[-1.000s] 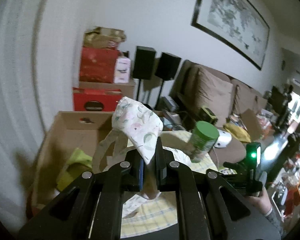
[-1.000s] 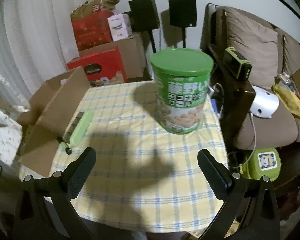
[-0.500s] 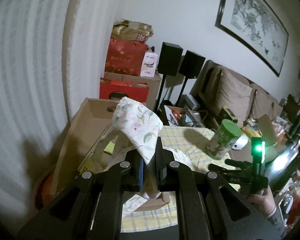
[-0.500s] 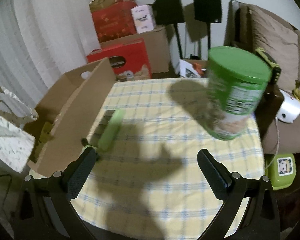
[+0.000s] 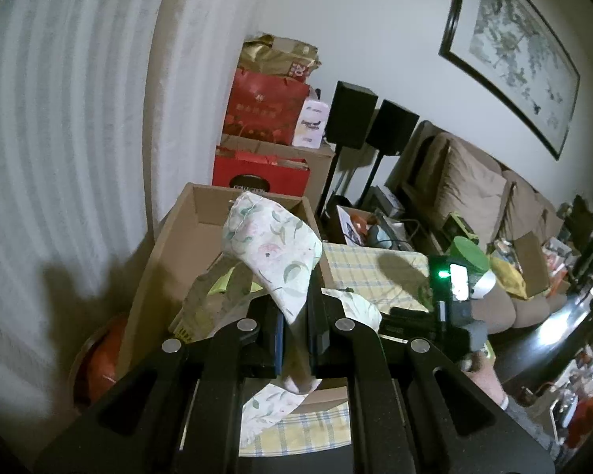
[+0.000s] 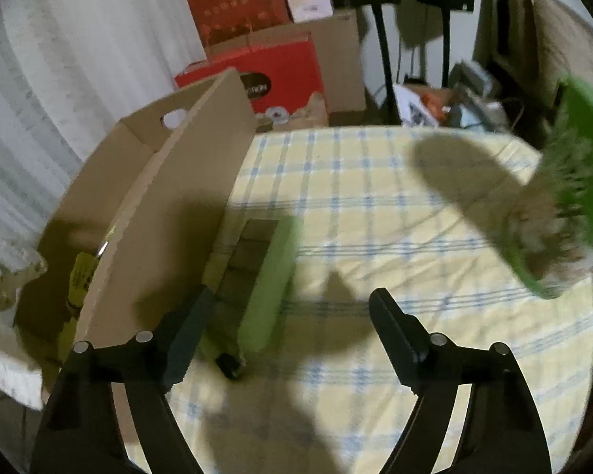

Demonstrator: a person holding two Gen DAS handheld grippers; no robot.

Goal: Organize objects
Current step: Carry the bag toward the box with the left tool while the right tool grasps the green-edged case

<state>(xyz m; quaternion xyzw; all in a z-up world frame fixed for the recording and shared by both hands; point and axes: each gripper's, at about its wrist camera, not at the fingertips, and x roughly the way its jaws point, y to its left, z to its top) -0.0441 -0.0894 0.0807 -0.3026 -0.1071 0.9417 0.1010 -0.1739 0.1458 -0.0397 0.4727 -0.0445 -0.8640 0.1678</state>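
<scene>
My left gripper [image 5: 296, 316] is shut on a white floral cloth pouch [image 5: 272, 245], which sticks up above the fingers in front of an open cardboard box [image 5: 201, 213]. In the right wrist view, my right gripper [image 6: 292, 328] hovers over the checked tablecloth [image 6: 375, 205] with its jaws closing. A flat pale-green case [image 6: 269, 288] lies below and between the fingers [image 6: 189, 328], and the pads do not touch it. A green-lidded snack can [image 6: 573, 197], blurred, stands at the right edge. The box wall [image 6: 158, 217] is just left of the case.
Red gift boxes [image 5: 265, 114] and brown cartons are stacked against the wall behind the table. Two black speakers [image 5: 352, 114] on stands and a brown sofa [image 5: 466, 181] stand to the right. A small black item [image 6: 229, 365] lies by the case's near end.
The right wrist view has swung left and down, so the can slid from centre to the right edge and the green case came between the narrowing jaws. The left gripper shifted nearer the box, still holding the pouch.
</scene>
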